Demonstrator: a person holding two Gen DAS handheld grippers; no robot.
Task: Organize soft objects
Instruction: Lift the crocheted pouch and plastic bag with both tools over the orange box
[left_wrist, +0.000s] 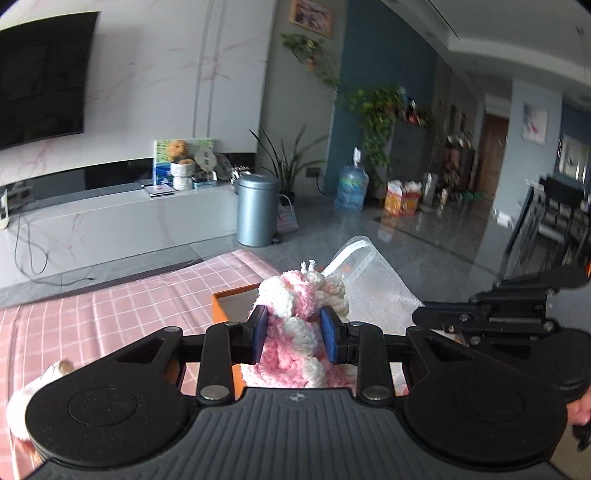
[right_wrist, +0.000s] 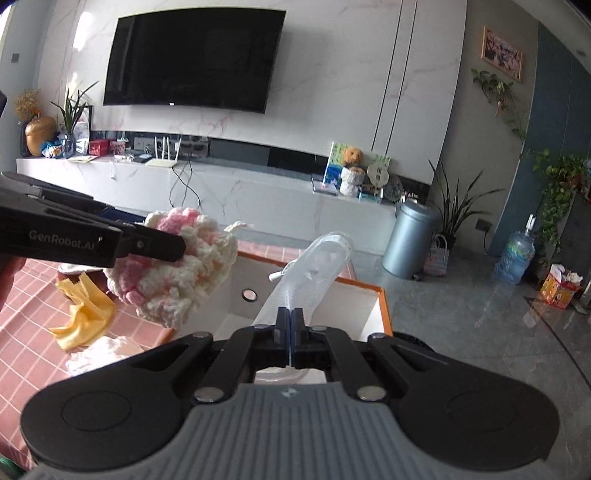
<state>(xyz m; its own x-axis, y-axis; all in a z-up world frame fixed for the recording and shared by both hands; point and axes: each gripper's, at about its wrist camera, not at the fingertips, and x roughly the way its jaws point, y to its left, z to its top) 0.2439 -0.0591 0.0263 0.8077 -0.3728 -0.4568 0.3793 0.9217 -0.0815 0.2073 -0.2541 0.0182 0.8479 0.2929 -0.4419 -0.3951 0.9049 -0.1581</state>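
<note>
Far left, on the pink checked cover (left_wrist: 110, 306), lay loose and unsorted: a yellow cloth (right_wrist: 86, 314), a white fluffy piece (right_wrist: 103, 352) just beside it and, in the left wrist view, a pale plush (left_wrist: 26, 398) at the cover's near edge. Looked like at least three pieces left to deal with.

Next right, held up off the cover in the left gripper (left_wrist: 294, 330): a pink-and-white knit (left_wrist: 295, 291). Jaws partly closed, pads pressed into its sides, the bulk bulging above and below them. Hung near the box's left rim, not inside it.

Centre: an orange-rimmed box (right_wrist: 365, 286), white inside, stood on the cover. Showed nothing soft in the part visible, only a small round fitting on the far wall.

Right: clamped fully shut on the edge of a clear mesh bag (right_wrist: 314, 269), the right gripper (right_wrist: 291, 321). Bag raised over the box, close to the knit; could not tell whether touching it, nor whether anything lay inside.

Judged as early: knit and bag both lifted and brought near each other, probably for bagging. Nothing seen stowed yet.
</note>
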